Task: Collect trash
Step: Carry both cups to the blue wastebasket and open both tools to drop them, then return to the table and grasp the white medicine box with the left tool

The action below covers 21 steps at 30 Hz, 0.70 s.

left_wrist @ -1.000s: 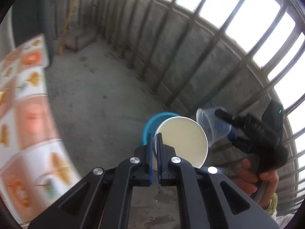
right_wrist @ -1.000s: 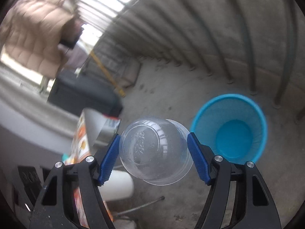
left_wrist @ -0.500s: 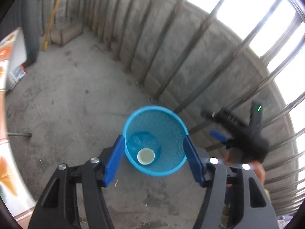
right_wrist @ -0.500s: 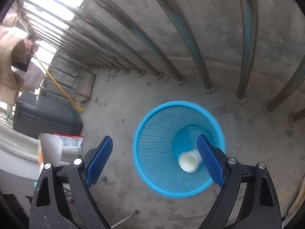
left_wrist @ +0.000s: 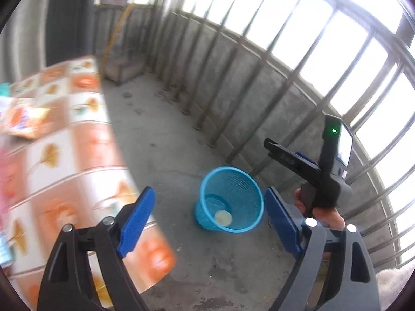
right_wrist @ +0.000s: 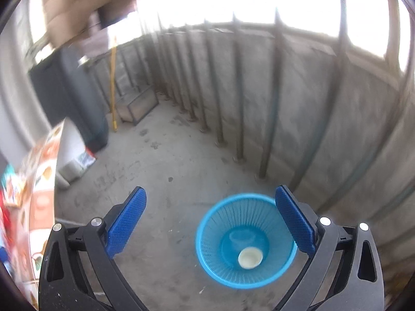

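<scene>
A blue mesh bin [left_wrist: 242, 223] [right_wrist: 207, 246] stands on the concrete floor by the railing. Inside it lie a white paper cup [left_wrist: 223, 217] [right_wrist: 249, 258] and a clear plastic cup [right_wrist: 241, 237]. My left gripper [left_wrist: 207, 220] hangs above and back from the bin, its jaws opening wide with nothing between them. My right gripper [right_wrist: 211, 225] also has its jaws opening wide and empty, with the bin seen below them. In the left wrist view the right gripper [left_wrist: 290, 155] appears at the right, held by a hand [left_wrist: 324, 213].
A table with an orange-patterned cloth [left_wrist: 64, 160] [right_wrist: 39, 181] stands at the left, with a snack packet [left_wrist: 26, 119] on it. Metal railing bars [left_wrist: 259, 83] on a low concrete wall run behind the bin. A dark cabinet [right_wrist: 77, 98] and a yellow pole [right_wrist: 113, 85] stand far back.
Both grippers let go of their cups, which dropped into the blue bin. Both jaws spread wide, and both grippers rose and pulled back from the bin toward the table.
</scene>
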Motion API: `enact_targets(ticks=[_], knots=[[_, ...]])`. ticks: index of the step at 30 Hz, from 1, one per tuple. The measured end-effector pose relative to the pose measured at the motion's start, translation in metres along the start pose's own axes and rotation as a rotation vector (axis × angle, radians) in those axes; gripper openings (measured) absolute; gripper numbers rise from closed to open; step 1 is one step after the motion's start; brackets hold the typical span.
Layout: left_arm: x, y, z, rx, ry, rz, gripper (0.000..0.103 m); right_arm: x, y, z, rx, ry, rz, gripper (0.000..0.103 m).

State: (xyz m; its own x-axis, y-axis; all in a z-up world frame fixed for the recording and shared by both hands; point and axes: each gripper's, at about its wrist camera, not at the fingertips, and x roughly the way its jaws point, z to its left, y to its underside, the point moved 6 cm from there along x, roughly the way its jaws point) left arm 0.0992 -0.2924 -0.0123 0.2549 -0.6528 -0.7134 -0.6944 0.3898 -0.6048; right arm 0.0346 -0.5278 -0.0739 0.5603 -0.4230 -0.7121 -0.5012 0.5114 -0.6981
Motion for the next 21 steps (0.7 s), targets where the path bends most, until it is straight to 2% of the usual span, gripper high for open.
enact_targets(ticks=[2, 4, 7, 10, 12, 15, 19, 21], knots=[[-0.035, 0.004, 0.022, -0.024, -0.053, -0.070, 0.098, -0.009, -0.003, 0.036, -0.081, -0.068, -0.026, 0.095], [-0.074, 0.007, 0.048, -0.066, -0.107, -0.156, 0.098, -0.021, -0.003, 0.075, -0.149, -0.186, -0.033, 0.095], [-0.118, 0.017, 0.084, -0.110, -0.164, -0.236, 0.098, -0.042, -0.002, 0.121, -0.206, -0.344, -0.053, 0.095], [-0.161, 0.037, 0.127, -0.175, -0.276, -0.310, 0.098, -0.061, 0.003, 0.160, -0.235, -0.457, -0.077, 0.095], [-0.180, 0.051, 0.152, -0.224, -0.325, -0.340, 0.098, -0.069, 0.009, 0.187, -0.256, -0.528, -0.067, 0.095], [-0.189, 0.067, 0.187, -0.313, -0.348, -0.355, 0.098, -0.079, 0.019, 0.221, -0.272, -0.616, -0.018, 0.095], [-0.183, 0.072, 0.213, -0.388, -0.312, -0.362, 0.097, -0.091, 0.026, 0.266, -0.279, -0.730, 0.114, 0.095], [-0.178, 0.073, 0.221, -0.418, -0.303, -0.351, 0.089, -0.090, 0.029, 0.281, -0.263, -0.818, 0.195, 0.095]])
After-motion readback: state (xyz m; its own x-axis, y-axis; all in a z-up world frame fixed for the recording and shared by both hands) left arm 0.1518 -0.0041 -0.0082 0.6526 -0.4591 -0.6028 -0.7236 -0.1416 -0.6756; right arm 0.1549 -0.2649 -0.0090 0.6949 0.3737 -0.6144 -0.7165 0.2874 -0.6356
